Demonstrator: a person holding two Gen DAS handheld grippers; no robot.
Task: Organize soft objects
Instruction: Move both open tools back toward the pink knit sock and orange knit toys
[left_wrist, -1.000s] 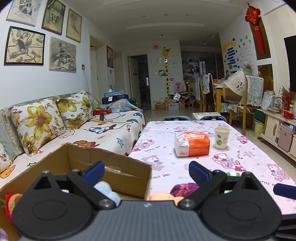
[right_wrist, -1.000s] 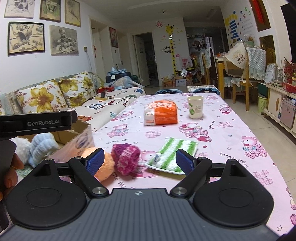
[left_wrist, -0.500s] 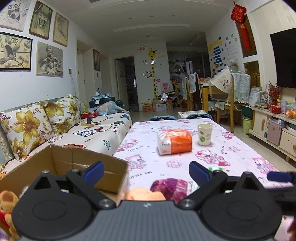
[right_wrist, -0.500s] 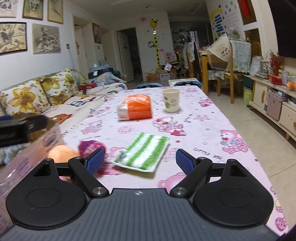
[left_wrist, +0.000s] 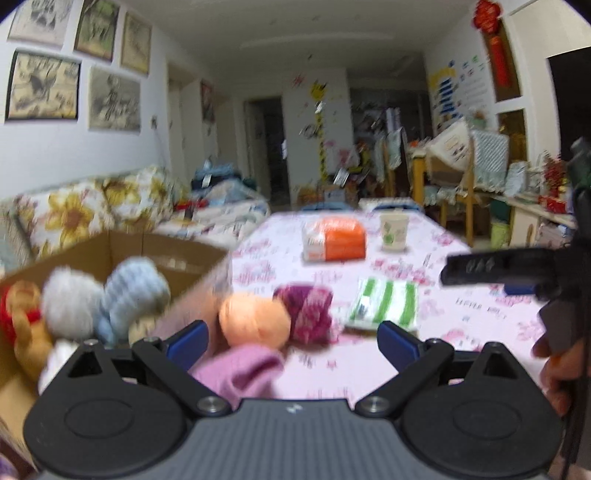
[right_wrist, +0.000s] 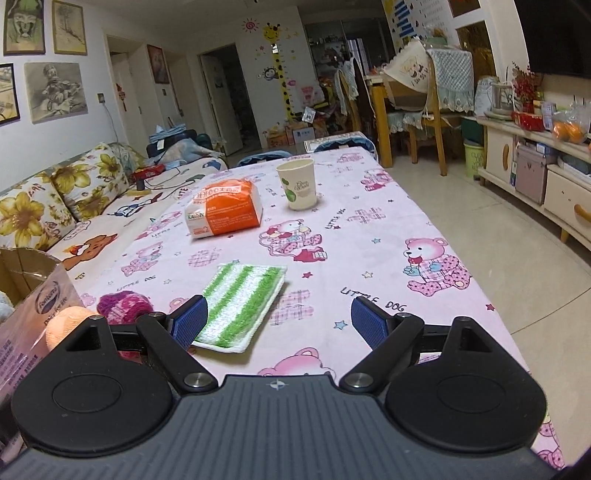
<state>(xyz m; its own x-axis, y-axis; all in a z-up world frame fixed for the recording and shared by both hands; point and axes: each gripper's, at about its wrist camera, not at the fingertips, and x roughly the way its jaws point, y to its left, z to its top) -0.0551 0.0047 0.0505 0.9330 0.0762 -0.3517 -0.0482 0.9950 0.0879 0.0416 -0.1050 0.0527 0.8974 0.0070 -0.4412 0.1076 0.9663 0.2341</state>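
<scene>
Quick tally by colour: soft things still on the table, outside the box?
Orange yarn ball: 1
Magenta yarn ball: 1
Pink cloth: 1
Green-striped towel: 1
Total: 4, not counting the tissue pack. Those in the cardboard box are left out.

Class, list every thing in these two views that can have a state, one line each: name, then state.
Left tongs: open, empty.
Right tongs: open, empty.
Cardboard box: open, soft toys inside.
Orange yarn ball: on the table, outside the box.
Magenta yarn ball: on the table, outside the box.
Green striped cloth: lying flat.
Paper cup: upright.
Tissue pack: lying flat; whether sealed, cannot tell.
</scene>
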